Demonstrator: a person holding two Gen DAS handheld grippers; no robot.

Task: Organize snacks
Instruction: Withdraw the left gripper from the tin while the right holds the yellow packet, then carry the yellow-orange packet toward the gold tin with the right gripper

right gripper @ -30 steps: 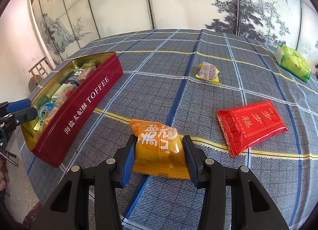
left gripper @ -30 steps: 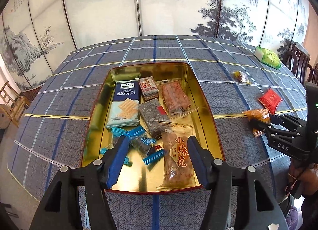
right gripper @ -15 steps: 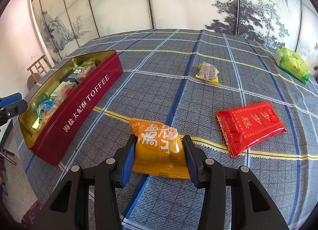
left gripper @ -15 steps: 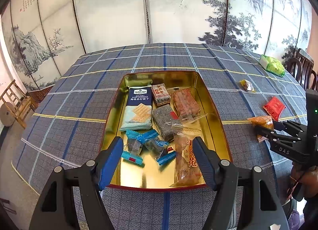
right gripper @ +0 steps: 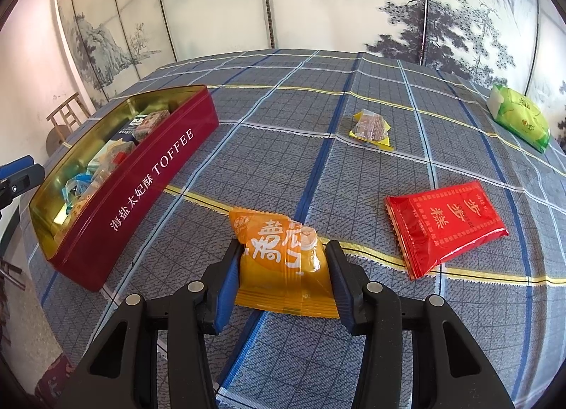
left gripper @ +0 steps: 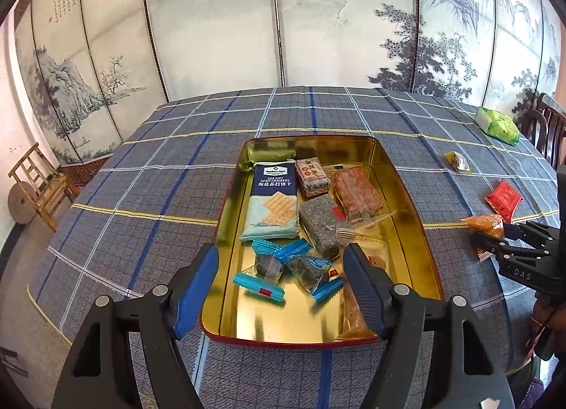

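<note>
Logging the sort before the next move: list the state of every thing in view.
Toffee tin: open, part filled.
Orange packet: between right tool pads, on table.
Red packet: flat on table.
Yellow snack: loose on table.
Green bag: far edge.
Left tool: open, empty.

The red tin [right gripper: 148, 175] read "海盐太妃酥 TOFFEE" in white on its side. A blue cracker pack [left gripper: 274, 179] inside read "SEA SALT SODA CRACKERS" w/ "海盐苏打饼干" below. The right gripper [left gripper: 493, 237] body read "DAS". Chinese chars on the orange packet [right gripper: 283, 253] and red packet [right gripper: 449, 221] weren't clear enough to read.
</note>
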